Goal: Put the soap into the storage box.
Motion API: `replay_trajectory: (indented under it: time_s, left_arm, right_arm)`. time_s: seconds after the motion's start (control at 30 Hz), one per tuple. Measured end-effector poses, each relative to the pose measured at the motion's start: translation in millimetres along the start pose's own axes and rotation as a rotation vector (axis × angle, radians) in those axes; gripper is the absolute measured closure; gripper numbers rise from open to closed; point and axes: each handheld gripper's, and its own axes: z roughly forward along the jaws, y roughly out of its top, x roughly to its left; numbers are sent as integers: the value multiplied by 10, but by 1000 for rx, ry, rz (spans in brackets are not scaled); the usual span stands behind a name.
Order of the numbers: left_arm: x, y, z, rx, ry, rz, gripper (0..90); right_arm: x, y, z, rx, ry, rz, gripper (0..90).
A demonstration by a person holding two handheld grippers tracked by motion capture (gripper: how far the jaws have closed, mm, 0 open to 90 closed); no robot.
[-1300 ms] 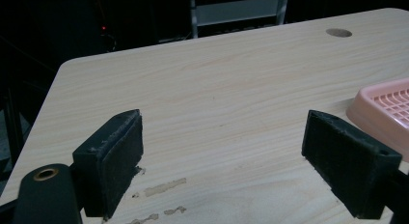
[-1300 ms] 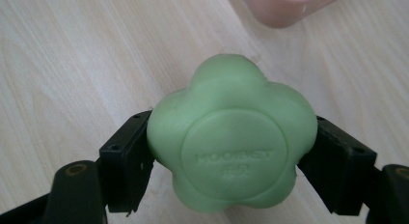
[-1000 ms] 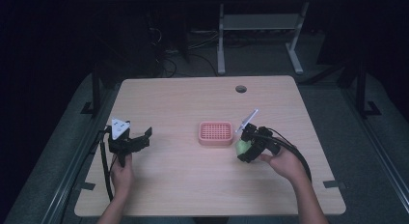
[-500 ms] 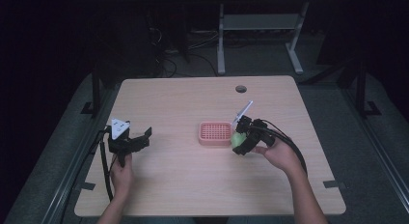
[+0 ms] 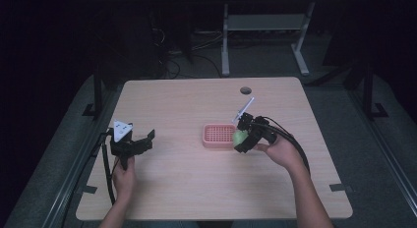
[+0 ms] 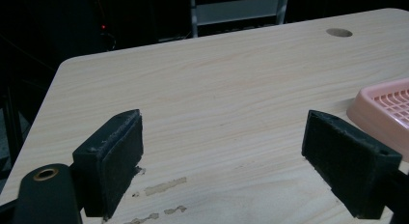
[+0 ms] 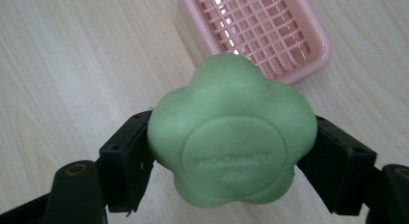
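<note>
Where pads press, green soap point(image 7: 231, 137) between right gripper's point(image 7: 231, 161) jaws.

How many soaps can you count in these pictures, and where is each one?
1. The green flower-shaped soap sits clamped in the right gripper, beside the near right corner of the pink tray. None lies in the tray or elsewhere on the table.

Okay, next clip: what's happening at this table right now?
A person works with a gripper in each hand. The right gripper is clamped on a green flower-shaped soap, held just beside the pink slatted soap dish, not yet set in it. The left gripper rests open and empty over the wooden table.
</note>
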Motion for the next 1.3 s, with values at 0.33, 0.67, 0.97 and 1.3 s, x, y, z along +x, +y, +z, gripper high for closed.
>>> replay_trajectory:
  time_s: [0.33, 0.67, 0.97, 1.3]
  left_arm:
    - [-1, 1, -1, -2, -1, -3, 143]
    - [0, 1, -1, -3, -1, -4, 143]
    - [1, 3, -5, -1, -1, -7, 143]
    - [0, 3, -5, -2, -2, -9, 143]
  right_arm:
    - [-51, 98, 13, 3, 6, 3, 246]
    - [-88, 225, 43, 6, 12, -6, 246]
    - [-137, 385, 95, 19, 14, -11, 245]
    - [-140, 537, 152, 18, 16, -29, 246]
